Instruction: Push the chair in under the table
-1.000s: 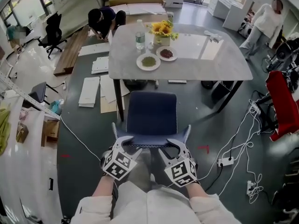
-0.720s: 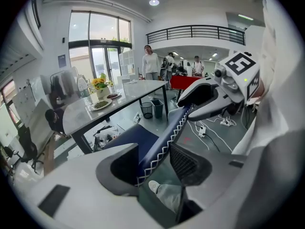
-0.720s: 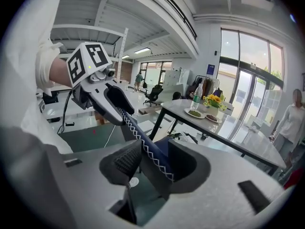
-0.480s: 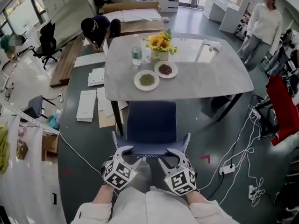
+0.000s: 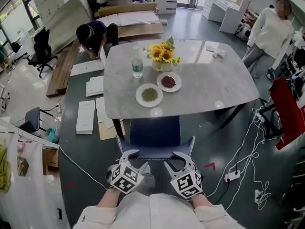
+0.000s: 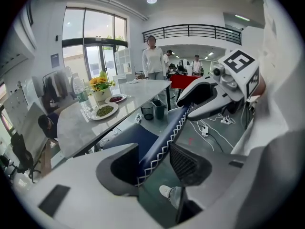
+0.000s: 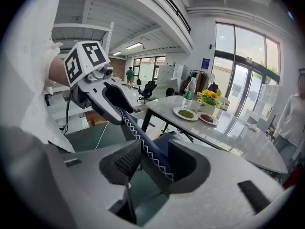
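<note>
bottle (image 5: 137, 67) is shown left of sunflowers (image 5: 163, 55) | green-filled plate (image 5: 149, 95) is set just beside red-filled plate (image 5: 168, 81) | crouching person (image 5: 95, 35) is seen near floor panels (image 5: 86, 117) | standing person (image 5: 269, 35) is seen at right

Partway under grey stone worktop (image 5: 209, 87): blue padded chair (image 5: 155, 130). On worktop: clear plastic bottle (image 5: 137, 67) left of sunflower vase (image 5: 163, 56); before them, round white plate of greens (image 5: 149, 95) beside smaller plate of red bits (image 5: 168, 81).

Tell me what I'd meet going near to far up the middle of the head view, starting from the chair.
chair → table → plate of green food → plate of red food → vase of sunflowers
</note>
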The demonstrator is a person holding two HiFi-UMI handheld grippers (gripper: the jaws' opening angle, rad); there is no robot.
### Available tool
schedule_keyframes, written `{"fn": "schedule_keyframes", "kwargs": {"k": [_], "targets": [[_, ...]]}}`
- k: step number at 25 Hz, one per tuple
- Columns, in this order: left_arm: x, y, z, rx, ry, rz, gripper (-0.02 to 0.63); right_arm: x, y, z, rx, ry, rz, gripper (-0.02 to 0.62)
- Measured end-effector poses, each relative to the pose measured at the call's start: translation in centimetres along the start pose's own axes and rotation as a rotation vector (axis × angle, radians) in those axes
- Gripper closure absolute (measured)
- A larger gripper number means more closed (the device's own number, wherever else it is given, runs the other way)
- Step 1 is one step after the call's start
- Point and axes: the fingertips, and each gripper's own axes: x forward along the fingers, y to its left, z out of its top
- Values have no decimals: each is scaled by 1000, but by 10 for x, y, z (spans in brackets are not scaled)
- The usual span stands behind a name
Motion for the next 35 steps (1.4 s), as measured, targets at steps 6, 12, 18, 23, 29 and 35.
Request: {"fn": "schedule_keyframes", "kwargs": {"k": [6, 12, 18, 23, 29, 35], "targets": [[16, 28, 16, 13, 3, 0, 396, 21, -27, 11, 22, 21, -15, 446], [30, 52, 31, 45, -4, 6, 399, 38, -51, 22, 36, 20, -49, 445], [43, 67, 43, 70, -17, 3, 403, 50, -73, 25, 47, 38, -62, 442], [48, 74, 48, 86, -18, -13, 411, 57, -81, 26, 53, 57, -62, 440], [51, 80, 53, 103, -25, -25, 417, 61, -88, 30, 54, 50, -77, 439], [49, 79, 53, 112, -34, -45, 422, 60, -88, 29, 55, 49, -82, 437]]}}
